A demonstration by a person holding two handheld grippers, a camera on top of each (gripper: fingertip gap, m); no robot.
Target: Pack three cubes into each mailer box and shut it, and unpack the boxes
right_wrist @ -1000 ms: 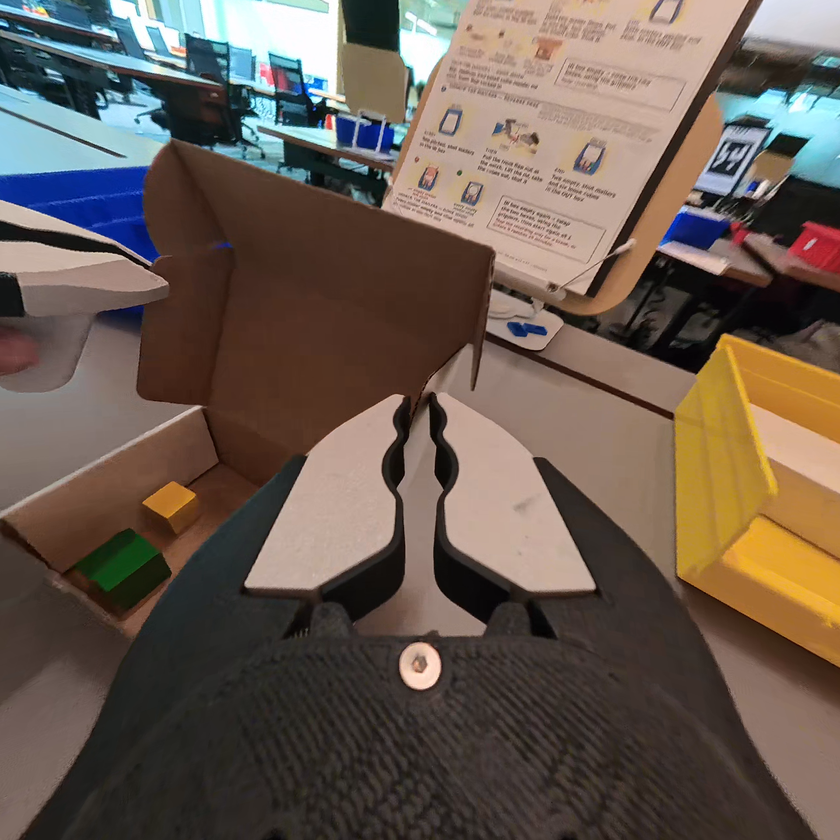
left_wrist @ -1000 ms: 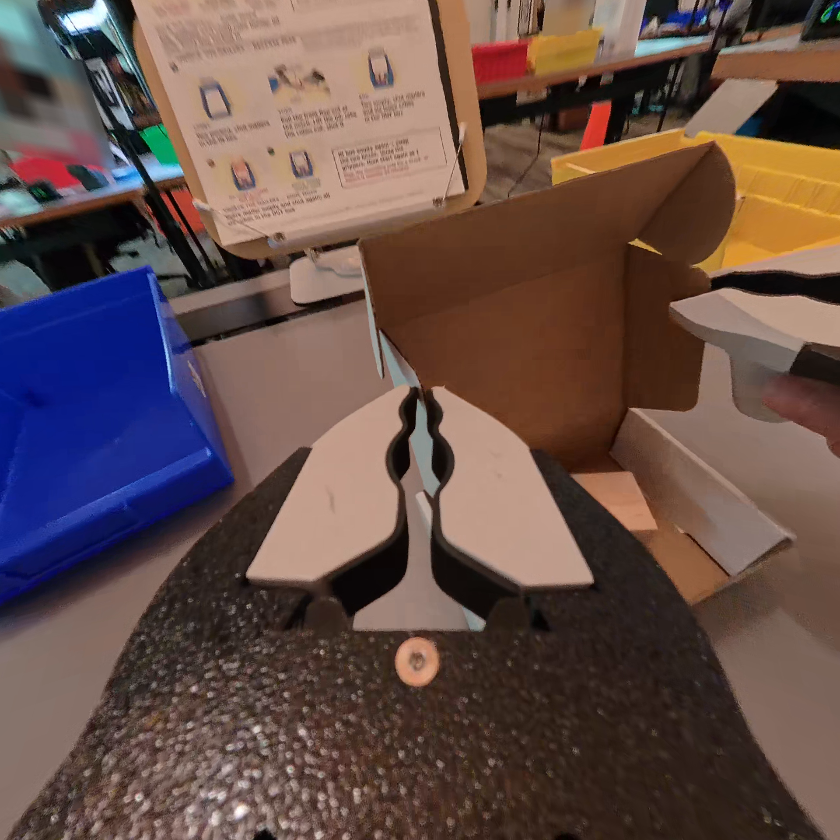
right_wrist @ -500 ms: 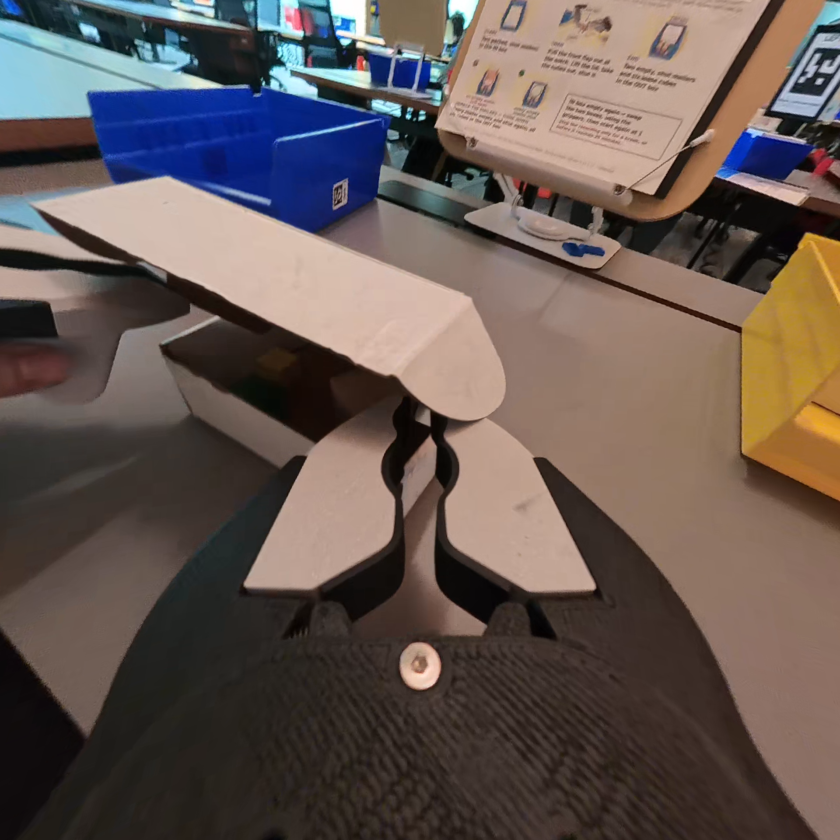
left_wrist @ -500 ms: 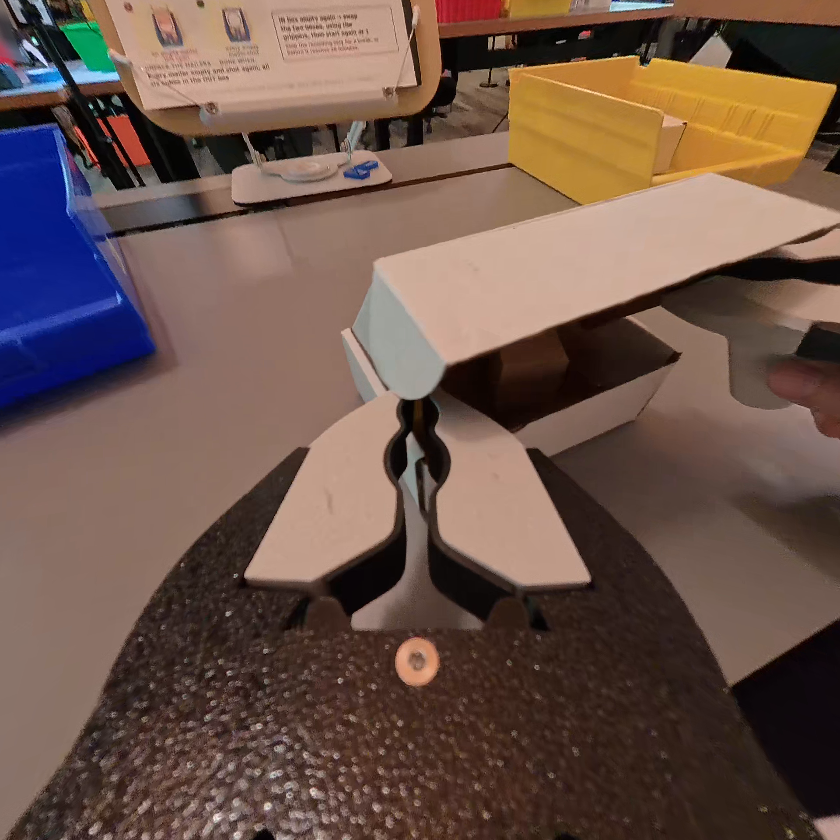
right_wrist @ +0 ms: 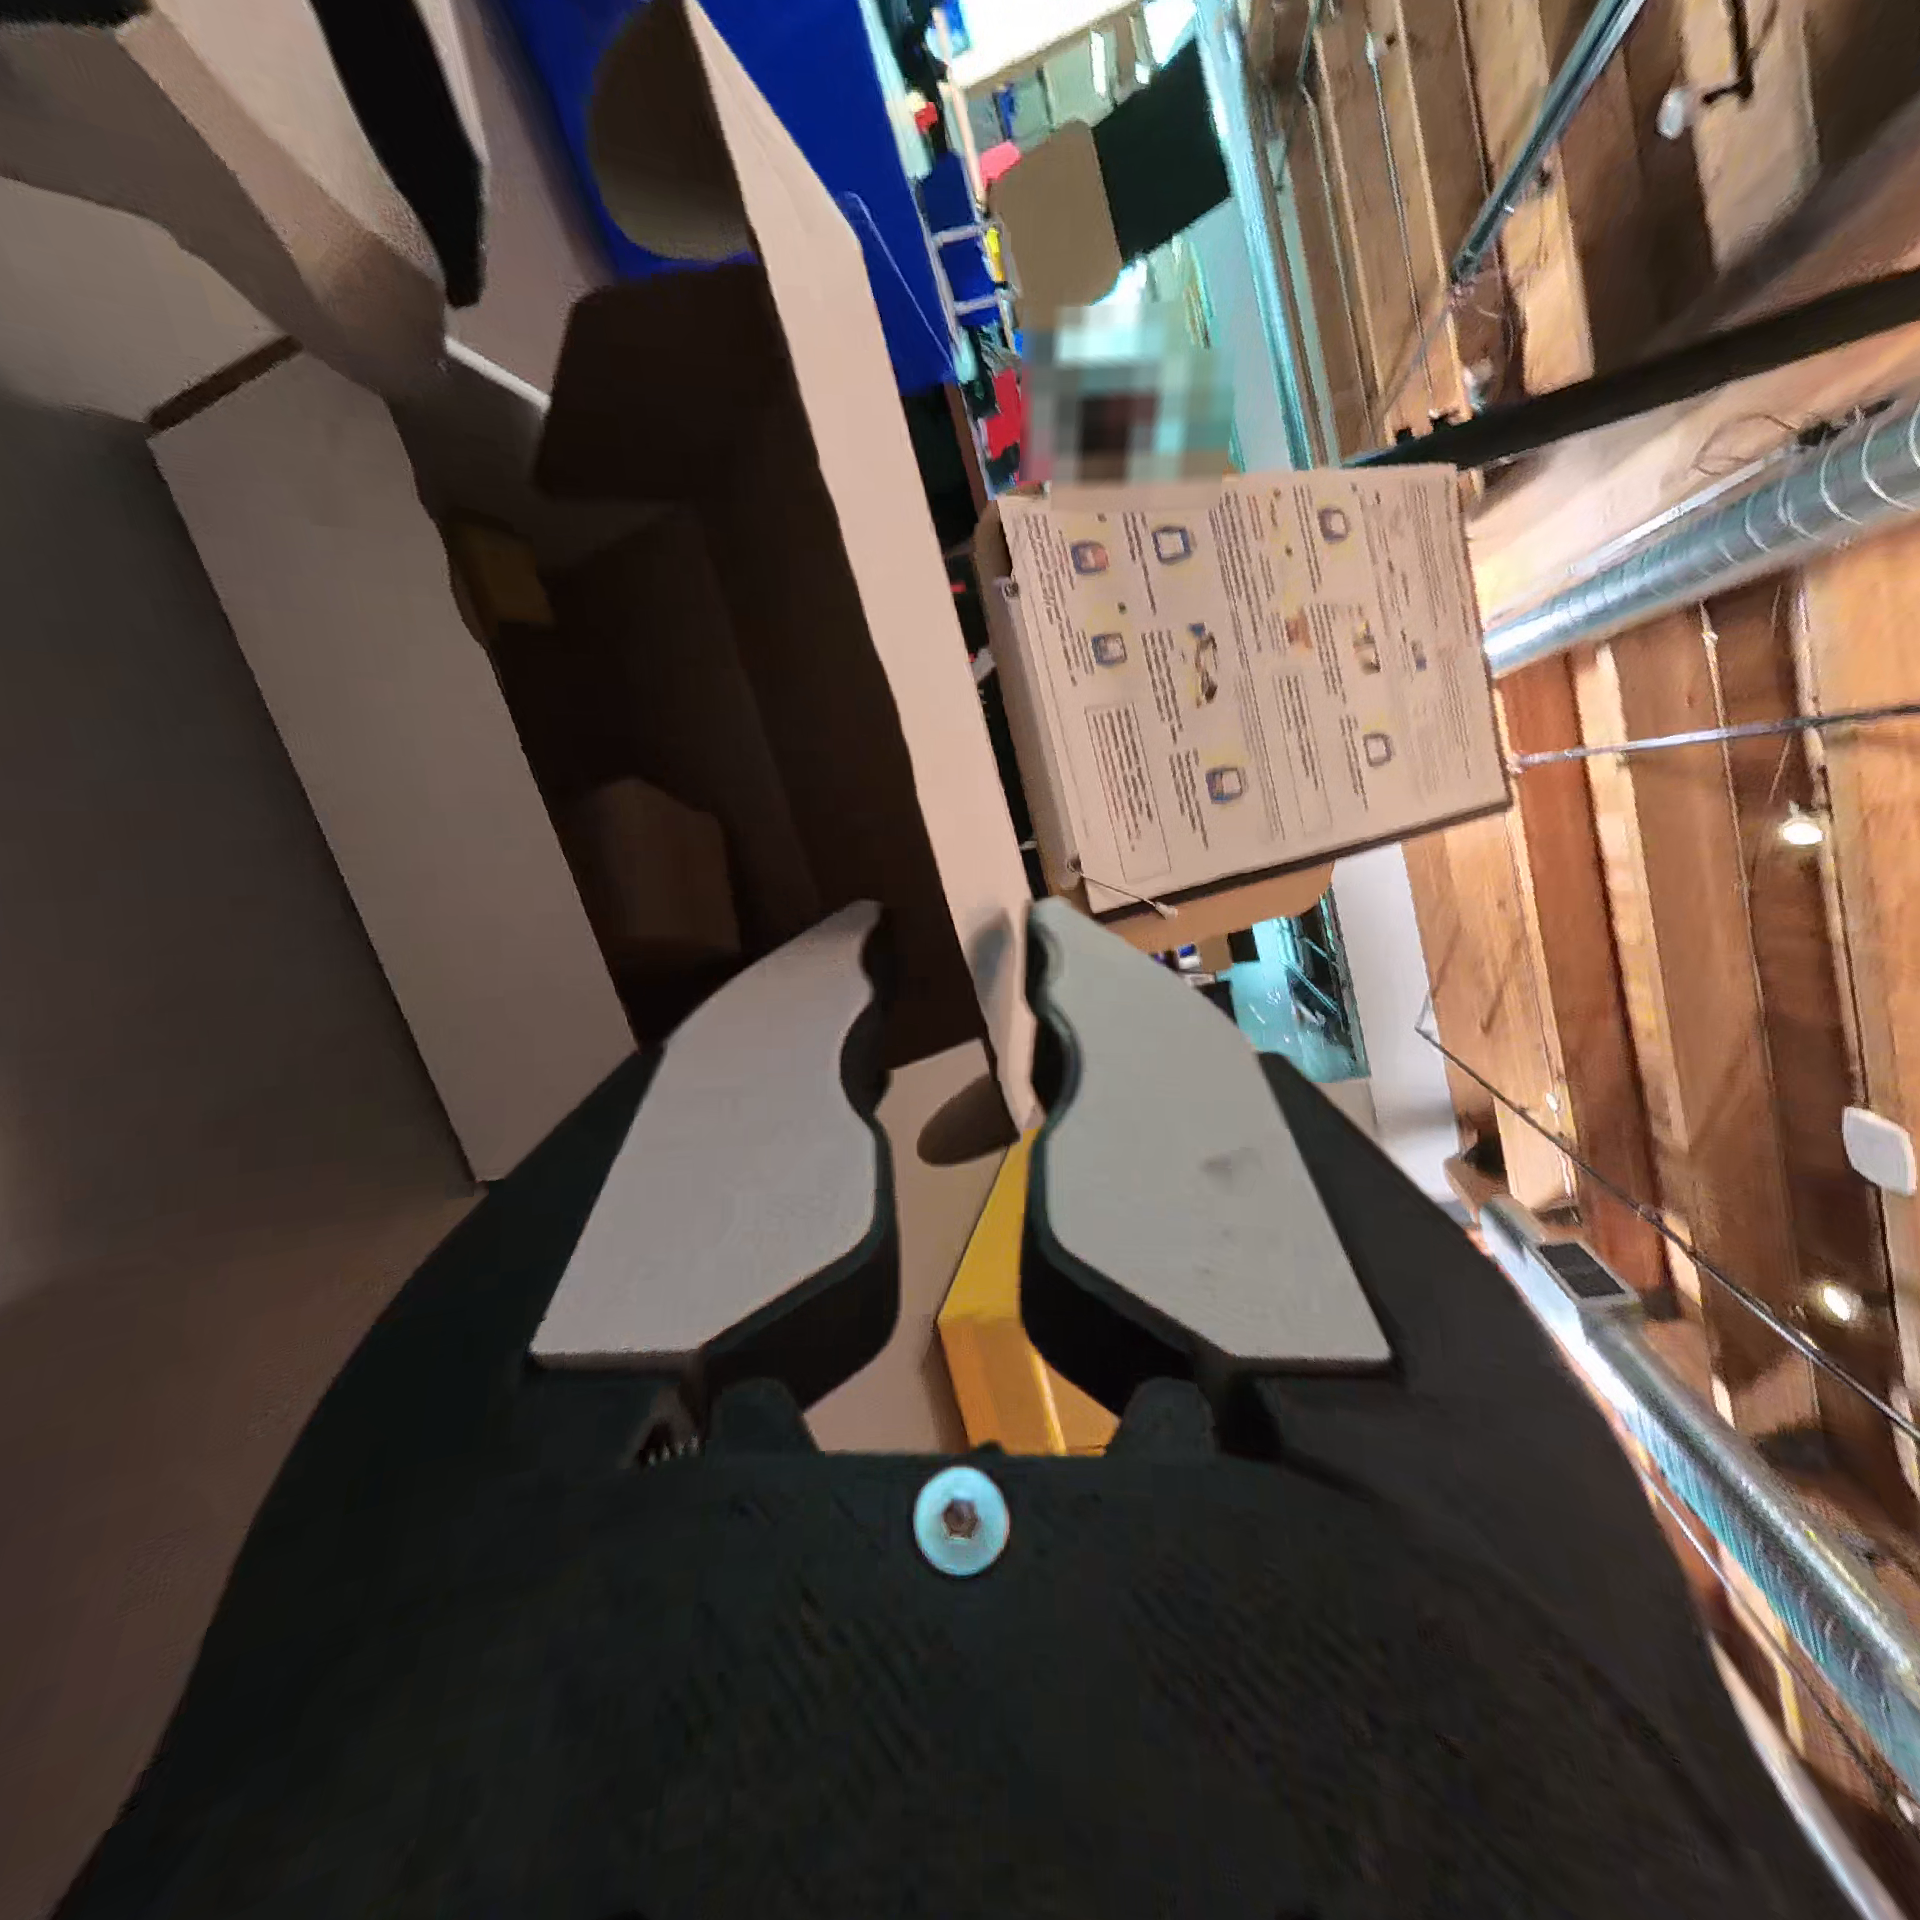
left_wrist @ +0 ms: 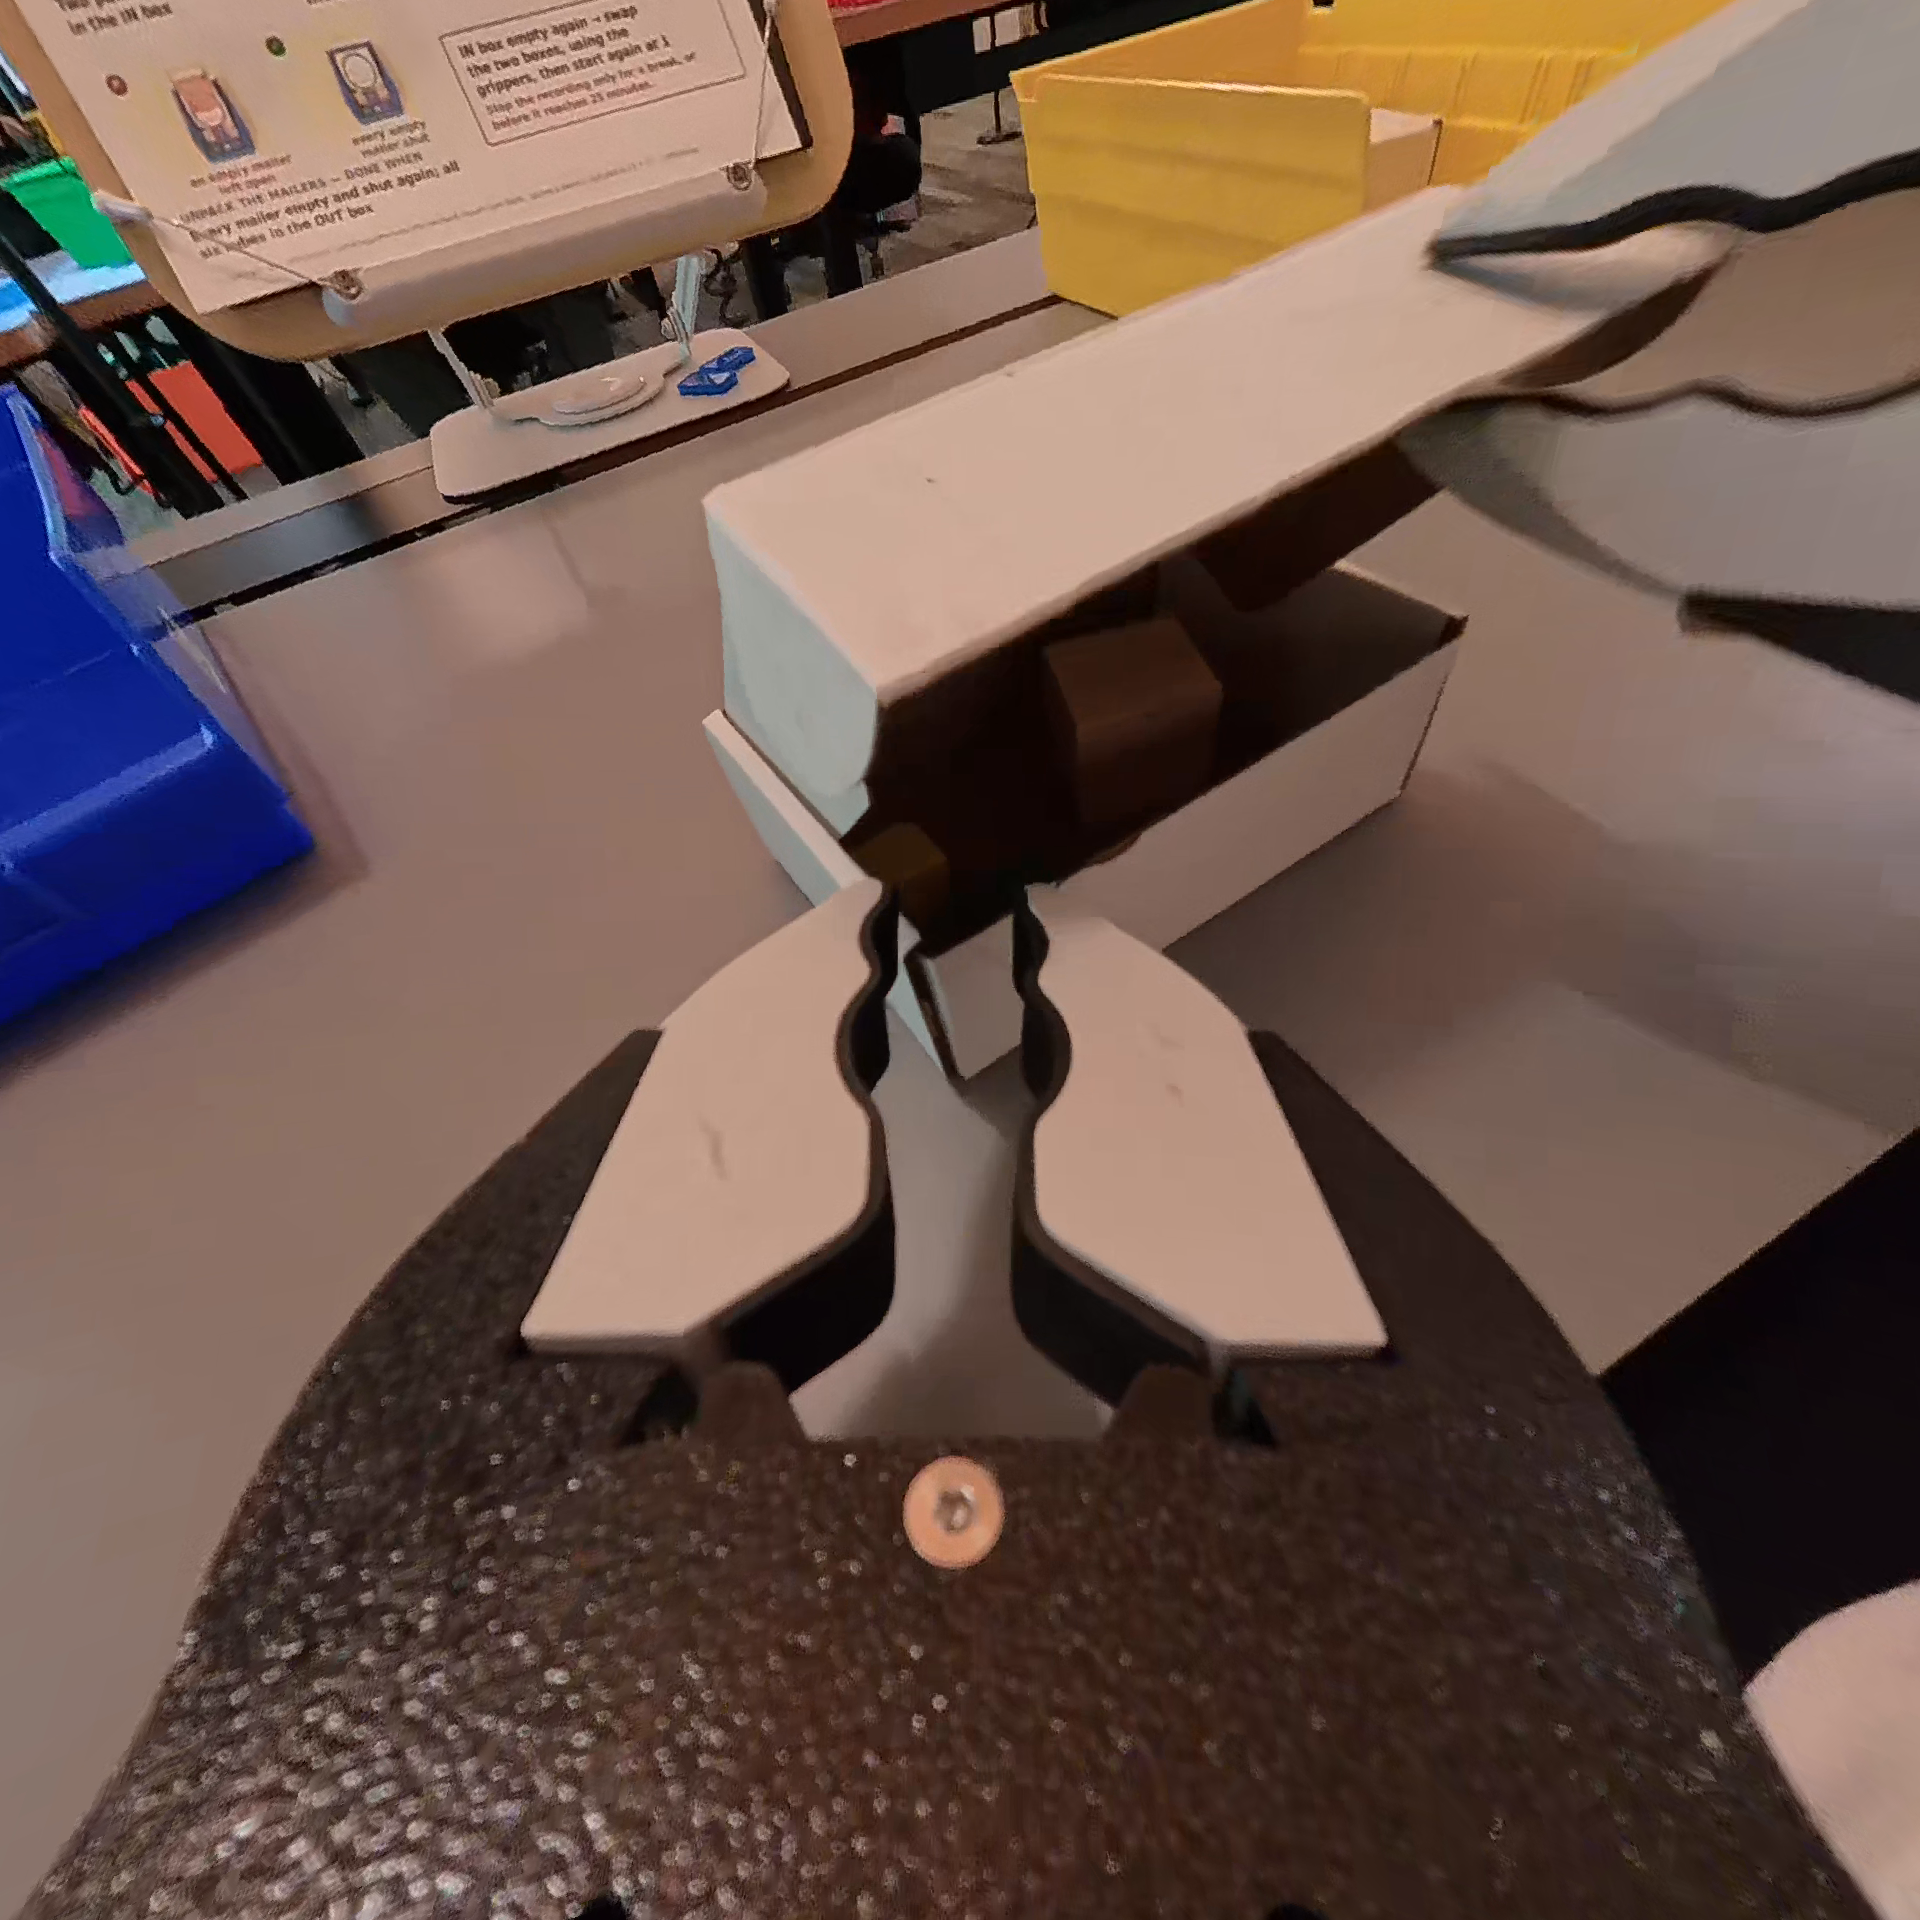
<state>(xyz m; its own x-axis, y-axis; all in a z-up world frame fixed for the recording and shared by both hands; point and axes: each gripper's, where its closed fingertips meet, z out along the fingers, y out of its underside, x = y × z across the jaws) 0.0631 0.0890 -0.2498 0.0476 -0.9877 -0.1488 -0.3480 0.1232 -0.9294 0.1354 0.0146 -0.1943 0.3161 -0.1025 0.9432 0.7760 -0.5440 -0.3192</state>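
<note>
A white mailer box (left_wrist: 1247, 831) stands on the grey table with its lid (left_wrist: 1091, 488) folded down to a narrow gap. Inside show a wooden cube (left_wrist: 1127, 717) and a yellow cube (left_wrist: 904, 857). My left gripper (left_wrist: 956, 914) is slightly open at the box's near corner, with a white flap standing loose between its fingers. My right gripper (right_wrist: 956, 925) is rolled on its side and slightly open around the lid's (right_wrist: 831, 468) far end. Its upper finger lies on the lid and its lower finger (left_wrist: 1714, 499) is under it. The right wrist view also shows the yellow cube (right_wrist: 499, 582) and the wooden cube (right_wrist: 665, 862).
A blue bin (left_wrist: 104, 748) is at the left. A yellow bin (left_wrist: 1195, 187) holding another white box is behind the mailer. An instruction board (left_wrist: 436, 125) on a stand is at the back. The table's front edge (left_wrist: 1766, 1351) runs close at the lower right.
The lid stood upright a second ago with both grippers shut on its side flaps. It has swung down over the base. Both grippers' fingers have parted a little, and the right one has rolled sideways.
</note>
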